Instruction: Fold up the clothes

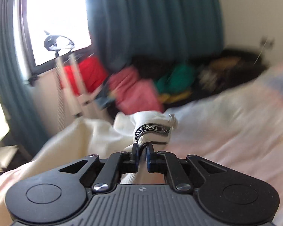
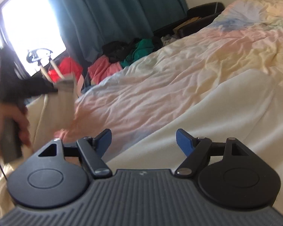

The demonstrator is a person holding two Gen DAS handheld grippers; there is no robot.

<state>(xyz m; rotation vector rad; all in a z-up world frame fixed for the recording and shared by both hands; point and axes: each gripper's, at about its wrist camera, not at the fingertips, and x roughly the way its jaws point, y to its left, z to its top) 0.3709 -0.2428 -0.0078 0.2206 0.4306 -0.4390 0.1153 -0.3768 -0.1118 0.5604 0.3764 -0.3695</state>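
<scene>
My left gripper is shut on a cream-white garment, pinching its collar with the black "NOT-SIMPLE" label, and holds it lifted above the bed. In the right wrist view the left gripper shows at the far left, blurred, with the garment hanging from it. My right gripper is open and empty, its blue pads wide apart above another part of the white garment lying on the bed.
The bed has a crumpled pastel duvet. A pile of red, pink, green and black clothes lies beside it under teal curtains. A bright window with a stand is at the left.
</scene>
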